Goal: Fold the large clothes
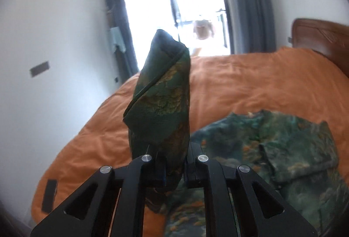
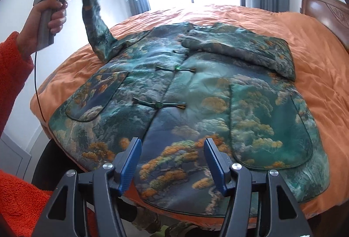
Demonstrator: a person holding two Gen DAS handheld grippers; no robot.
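On an orange bedspread (image 2: 316, 66) before a bright balcony door, the green brocade jacket (image 2: 185, 106) lies front-up — hem toward you, collar toward the window.
Your left gripper (image 1: 173, 168) pinches the cuff of one sleeve (image 2: 96, 25), lifting it upright off the bed; the other sleeve (image 2: 240, 49) lies folded across the chest. Your right gripper (image 2: 172, 165) hovers over the hem — its blue fingers spread, holding nothing.

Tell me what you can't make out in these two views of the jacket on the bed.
- Left wrist: the left gripper fingertips, buried in the sleeve cuff.
- Left wrist: most of the jacket, cut off by the gripper body and frame edge.
- Right wrist: the hem's lowest edge, behind the open right gripper.
- Both: outside the window, overexposed.
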